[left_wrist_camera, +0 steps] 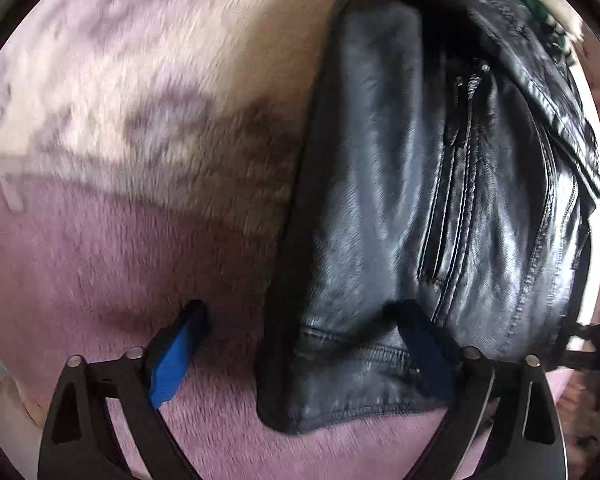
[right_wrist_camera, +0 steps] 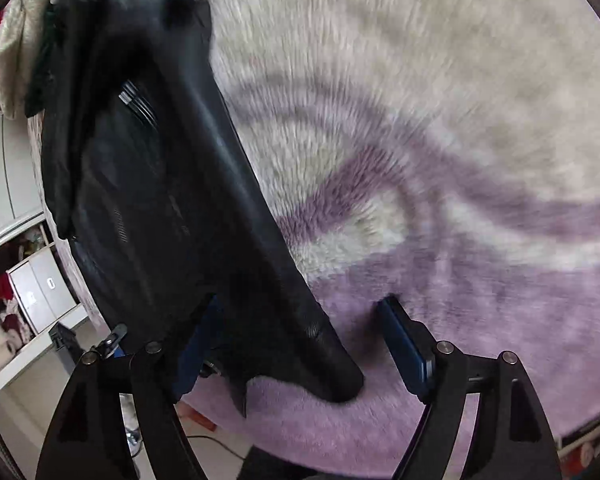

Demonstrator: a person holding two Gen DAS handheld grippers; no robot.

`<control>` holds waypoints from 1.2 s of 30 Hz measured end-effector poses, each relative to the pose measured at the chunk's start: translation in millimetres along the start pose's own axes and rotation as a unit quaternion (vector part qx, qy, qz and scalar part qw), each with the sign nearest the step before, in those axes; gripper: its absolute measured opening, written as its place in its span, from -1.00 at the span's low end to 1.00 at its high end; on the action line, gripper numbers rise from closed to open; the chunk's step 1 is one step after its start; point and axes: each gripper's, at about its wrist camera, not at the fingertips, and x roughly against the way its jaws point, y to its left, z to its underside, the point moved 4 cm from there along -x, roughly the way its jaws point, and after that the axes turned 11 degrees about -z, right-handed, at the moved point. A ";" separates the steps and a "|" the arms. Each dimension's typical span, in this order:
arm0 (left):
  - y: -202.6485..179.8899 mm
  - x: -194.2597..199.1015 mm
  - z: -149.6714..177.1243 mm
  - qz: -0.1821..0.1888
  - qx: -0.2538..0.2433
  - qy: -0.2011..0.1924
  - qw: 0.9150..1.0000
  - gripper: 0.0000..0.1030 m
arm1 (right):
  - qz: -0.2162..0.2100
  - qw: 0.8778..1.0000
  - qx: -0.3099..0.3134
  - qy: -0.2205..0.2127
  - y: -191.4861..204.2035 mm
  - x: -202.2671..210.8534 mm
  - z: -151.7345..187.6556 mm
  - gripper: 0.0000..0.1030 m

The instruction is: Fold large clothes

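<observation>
The black leather jacket (left_wrist_camera: 420, 200) lies folded on the fluffy purple-and-white rug (left_wrist_camera: 100, 240). Both claws stand wide and hold nothing — the left claw (left_wrist_camera: 300, 332) and the right claw (right_wrist_camera: 300, 320) each hang over a bottom corner of the jacket.

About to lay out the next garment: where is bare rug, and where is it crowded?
Bare fluffy rug lies open on the left gripper side of the black leather jacket, and the right gripper side is just as bare. The piled clothes past the jacket's far end crowd that edge.
</observation>
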 end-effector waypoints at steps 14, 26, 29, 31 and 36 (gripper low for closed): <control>64.2 88.7 37.8 0.062 -0.025 -0.069 0.995 -0.77 | 0.006 0.996 -0.015 -0.093 24.6 37.6 105.0 -0.81; 107.9 97.7 41.7 -0.062 -0.064 -0.083 0.993 0.68 | 0.151 0.988 0.009 -0.024 2.1 38.2 147.6 -0.06; 103.3 110.1 46.1 -0.093 -0.057 -0.099 0.989 0.68 | 0.147 0.986 0.050 -0.063 17.2 59.8 123.8 -0.06; 86.3 110.2 42.6 -0.113 -0.063 -0.105 0.986 0.68 | 0.151 0.983 0.066 -0.083 21.3 63.8 101.3 -0.06; 14.5 105.0 40.2 -0.161 -0.081 -0.109 0.978 0.68 | 0.238 0.955 0.147 -0.099 19.7 50.1 56.2 -0.08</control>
